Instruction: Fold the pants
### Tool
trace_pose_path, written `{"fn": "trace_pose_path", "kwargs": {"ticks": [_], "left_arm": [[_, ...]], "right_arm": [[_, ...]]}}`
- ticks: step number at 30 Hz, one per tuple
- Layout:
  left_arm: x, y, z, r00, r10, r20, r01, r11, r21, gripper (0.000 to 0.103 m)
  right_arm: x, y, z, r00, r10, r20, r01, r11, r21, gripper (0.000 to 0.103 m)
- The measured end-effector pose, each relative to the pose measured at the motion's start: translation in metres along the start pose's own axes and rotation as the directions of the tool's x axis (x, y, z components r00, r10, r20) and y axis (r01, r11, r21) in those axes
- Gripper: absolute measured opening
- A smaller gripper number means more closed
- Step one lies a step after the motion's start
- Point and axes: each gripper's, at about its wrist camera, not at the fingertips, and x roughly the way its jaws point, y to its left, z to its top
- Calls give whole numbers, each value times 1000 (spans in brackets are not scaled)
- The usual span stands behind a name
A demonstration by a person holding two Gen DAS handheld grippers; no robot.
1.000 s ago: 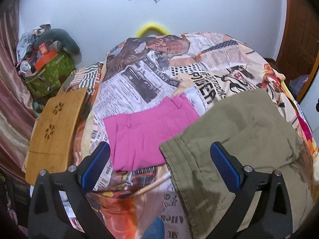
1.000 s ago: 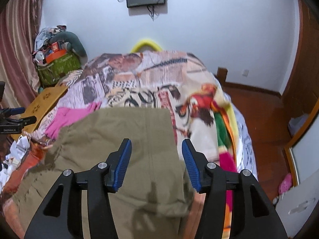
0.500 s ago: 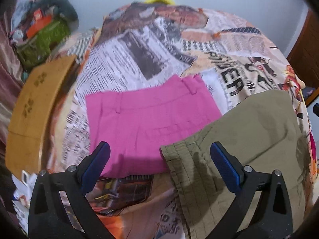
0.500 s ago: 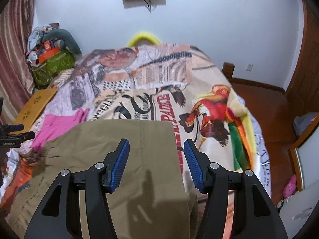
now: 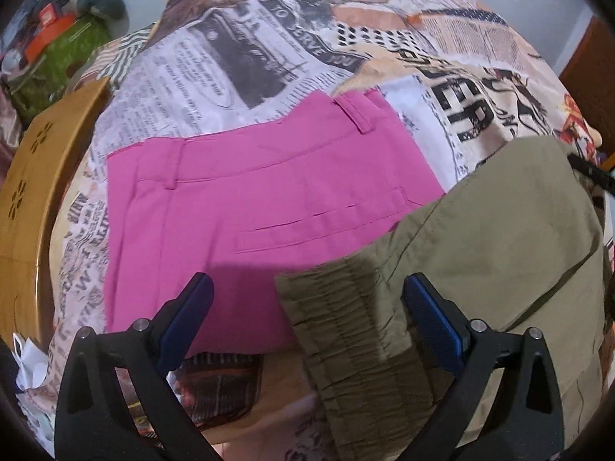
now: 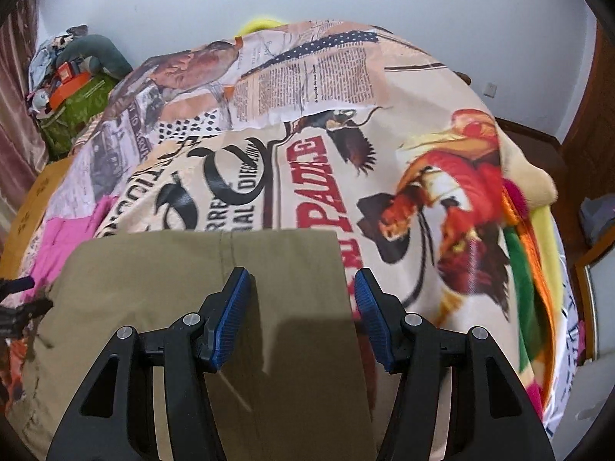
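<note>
Olive-green pants (image 5: pixel 499 253) lie flat on the bed, their gathered elastic waistband (image 5: pixel 346 330) toward me in the left wrist view. My left gripper (image 5: pixel 307 307) is open and empty, its jaws straddling the waistband corner just above the cloth. In the right wrist view the pants (image 6: pixel 173 292) end in a straight far edge. My right gripper (image 6: pixel 301 303) is open and empty over their right edge. Folded pink shorts (image 5: pixel 246 207) lie left of the olive pants, partly under their corner.
The bed carries a newspaper-print cover (image 5: pixel 269 50) (image 6: pixel 384 153). A wooden lap table (image 5: pixel 34 192) stands at the left bedside. A pile of bags and clothes (image 6: pixel 73 77) sits at the back left. The bed's right edge (image 6: pixel 553 269) drops to a wooden floor.
Both grippers have moved down and forward toward the bed. The left now sits close over the waistband corner and pink shorts; the right is nearer the pants' far right edge.
</note>
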Motion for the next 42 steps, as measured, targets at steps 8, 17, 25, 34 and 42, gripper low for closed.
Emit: {"fn": "trace_pose_path", "kwargs": {"ticks": [8, 17, 25, 34, 42], "left_arm": [[0, -10, 4, 997, -71, -13, 71, 997, -5, 62], [-38, -16, 1, 995, 25, 95, -29, 999, 36, 52], [-110, -25, 2, 967, 28, 254, -45, 997, 61, 51], [-172, -45, -11, 931, 30, 363, -79, 989, 121, 51], [-193, -49, -44, 931, 3, 364, -56, 989, 134, 51]], "right_arm": [[3, 5, 6, 1000, 0, -3, 0, 1000, 21, 34], [-15, 17, 7, 996, -87, 26, 89, 992, -89, 11], [-96, 21, 26, 976, -81, 202, 97, 993, -69, 11], [-175, 22, 23, 941, -51, 335, 68, 997, -39, 11], [-213, 26, -21, 939, -37, 341, 58, 997, -53, 11]]}}
